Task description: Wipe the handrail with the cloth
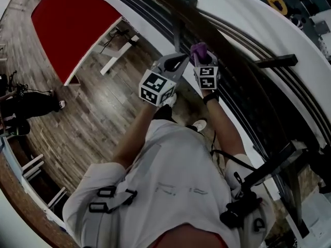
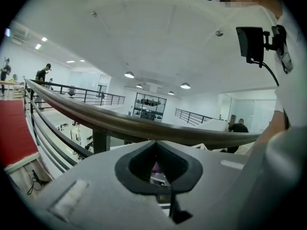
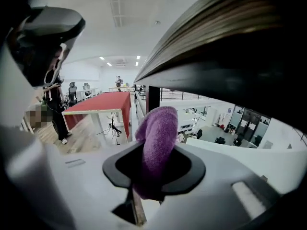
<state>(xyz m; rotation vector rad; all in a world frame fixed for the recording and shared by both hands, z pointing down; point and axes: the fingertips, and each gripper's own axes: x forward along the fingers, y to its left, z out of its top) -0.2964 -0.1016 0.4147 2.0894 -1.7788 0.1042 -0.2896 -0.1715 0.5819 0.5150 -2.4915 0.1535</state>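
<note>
Beside a curved balcony railing, the handrail (image 2: 144,128) is a smooth, dark brown wooden band on a black post (image 2: 100,140), with thin black bars running below it. The cloth (image 3: 156,143) is purple and fuzzy, folded into a thick, rounded tongue. The right gripper (image 3: 156,169) has its jaws clamped on the cloth's lower part, and the free end stands up just under the handrail; I cannot tell if they touch. The left gripper (image 2: 156,164) has its jaws pressed together with nothing between them, pointing up at the handrail from below. Both forearms reach forward from a white shirt, grippers side by side, nearly touching. Off to the left stands a red table (image 1: 72,25) on a wood plank floor (image 1: 93,123), and a person in dark clothes (image 1: 26,107) stands well apart
</note>
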